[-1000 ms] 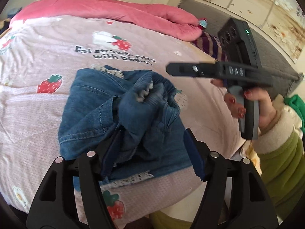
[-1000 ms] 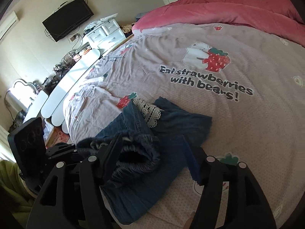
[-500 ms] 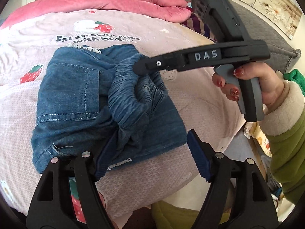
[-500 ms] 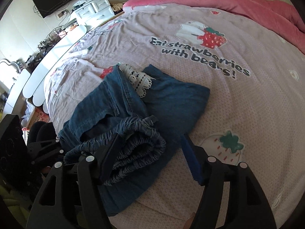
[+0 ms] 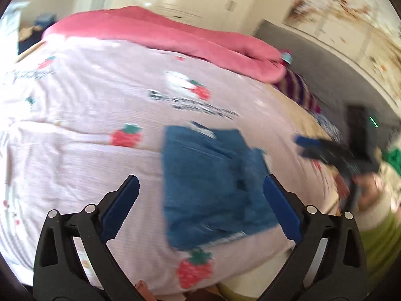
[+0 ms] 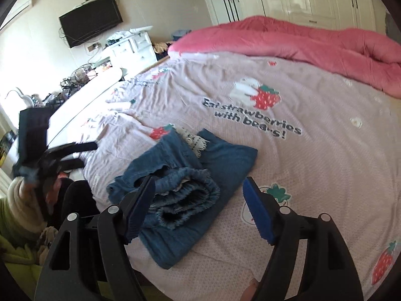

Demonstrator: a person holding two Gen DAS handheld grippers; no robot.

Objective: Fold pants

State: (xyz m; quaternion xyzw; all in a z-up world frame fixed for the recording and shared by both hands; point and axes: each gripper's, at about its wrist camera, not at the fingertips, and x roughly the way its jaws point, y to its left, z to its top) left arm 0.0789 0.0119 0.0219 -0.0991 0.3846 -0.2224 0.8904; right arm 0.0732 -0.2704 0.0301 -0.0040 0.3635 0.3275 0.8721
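Note:
The blue denim pants (image 6: 185, 185) lie folded in a compact bundle on the pink strawberry bed sheet (image 6: 300, 175) near its front edge, the elastic waistband rolled on top and white lace trim (image 6: 196, 141) at the far end. They also show, blurred, in the left wrist view (image 5: 215, 185). My right gripper (image 6: 199, 208) is open and empty, just in front of the bundle. My left gripper (image 5: 200, 203) is open and empty, held above and in front of the pants. The right gripper shows at the right of the left wrist view (image 5: 333, 153), the left gripper at the left of the right wrist view (image 6: 65, 155).
A pink quilt (image 6: 300, 40) is bunched along the far side of the bed. A white dresser (image 6: 130, 47) and a wall television (image 6: 91, 23) stand beyond the bed's left edge. A grey headboard (image 5: 313, 57) is at the right in the left wrist view.
Both grippers have drawn back and away from the pants. The right gripper, which reached over the bundle half a second ago, now sits off to its side. The pants lie flatter.

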